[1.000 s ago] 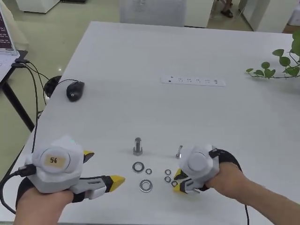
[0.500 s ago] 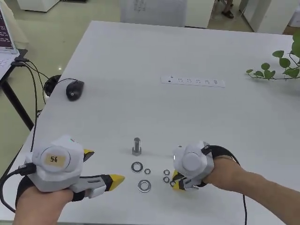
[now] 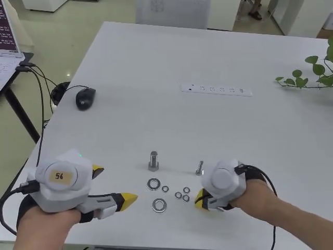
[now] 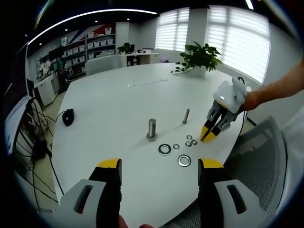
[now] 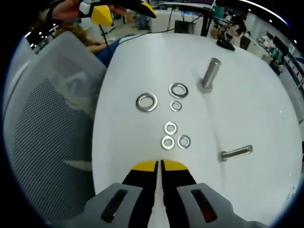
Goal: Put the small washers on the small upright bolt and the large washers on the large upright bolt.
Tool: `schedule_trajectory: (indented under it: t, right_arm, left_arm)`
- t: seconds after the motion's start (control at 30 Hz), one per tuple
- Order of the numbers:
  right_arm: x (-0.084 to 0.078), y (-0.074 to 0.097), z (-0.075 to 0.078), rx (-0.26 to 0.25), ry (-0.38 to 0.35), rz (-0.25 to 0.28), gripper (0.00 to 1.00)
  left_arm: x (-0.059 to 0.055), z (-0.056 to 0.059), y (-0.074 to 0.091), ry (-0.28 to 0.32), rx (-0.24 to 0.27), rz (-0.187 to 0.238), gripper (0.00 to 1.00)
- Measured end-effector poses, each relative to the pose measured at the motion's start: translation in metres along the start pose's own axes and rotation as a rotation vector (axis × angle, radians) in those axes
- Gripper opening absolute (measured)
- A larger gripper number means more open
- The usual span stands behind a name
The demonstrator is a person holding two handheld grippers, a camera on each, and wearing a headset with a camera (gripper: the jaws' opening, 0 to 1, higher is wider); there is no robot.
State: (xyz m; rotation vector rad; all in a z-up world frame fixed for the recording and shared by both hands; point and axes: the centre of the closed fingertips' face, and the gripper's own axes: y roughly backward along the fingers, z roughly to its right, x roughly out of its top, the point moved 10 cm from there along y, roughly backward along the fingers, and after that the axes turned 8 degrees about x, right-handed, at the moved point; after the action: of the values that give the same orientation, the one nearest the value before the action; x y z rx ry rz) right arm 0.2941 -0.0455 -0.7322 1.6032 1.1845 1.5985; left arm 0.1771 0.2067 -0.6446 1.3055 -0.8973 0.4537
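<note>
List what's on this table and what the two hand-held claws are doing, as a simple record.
Large bolt: upright, no washers on it
Small bolt: upright, no washers on it
Large washers: two, flat on the table
Small washers: four, also lying flat
Left gripper: open, empty
Right gripper: shut, empty, tips near the small washers
Elsewhere: mouse, power strip, plant

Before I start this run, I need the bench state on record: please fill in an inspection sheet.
Surface: white table, no spills seen.
Job's things: large bolt and small bolt upright; two large washers and four small washers flat on the table, none on a bolt.
Clutter: mouse, power strip.
Grippers: left gripper open, empty; right gripper shut, empty.
Cables: black cables off the left edge.
Surroundings: plant, laptop.
</note>
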Motion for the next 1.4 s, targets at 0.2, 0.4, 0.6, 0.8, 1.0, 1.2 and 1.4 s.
schedule_trajectory:
  t: [0.2, 0.4, 0.6, 0.8, 1.0, 1.2, 1.4]
  right_arm:
    - [0.004, -0.004, 0.004, -0.02, -0.017, 0.028, 0.14]
    - [0.01, -0.008, 0.008, -0.009, -0.02, 0.043, 0.18]
    - [0.016, -0.01, 0.009, 0.021, 0.083, -0.005, 0.19]
    - [0.021, -0.011, 0.012, 0.066, 0.156, -0.055, 0.17]
    - [0.022, -0.013, 0.016, 0.083, 0.156, -0.067, 0.14]
    - [0.02, -0.012, 0.015, 0.063, 0.1, -0.042, 0.14]
    - [0.016, -0.011, 0.01, 0.042, 0.05, -0.02, 0.14]
  left_arm:
    - [0.0, 0.0, 0.0, 0.002, 0.001, 0.002, 0.65]
    - [-0.001, 0.0, 0.0, 0.003, 0.002, -0.004, 0.65]
    - [-0.001, -0.002, 0.001, 0.006, 0.006, -0.004, 0.65]
    - [0.0, -0.002, 0.0, 0.001, 0.006, -0.003, 0.65]
    - [0.002, 0.0, -0.001, -0.008, 0.004, -0.001, 0.65]
    - [0.001, -0.001, 0.0, -0.005, 0.009, 0.0, 0.64]
    - [-0.001, -0.001, 0.003, 0.002, 0.017, 0.0, 0.64]
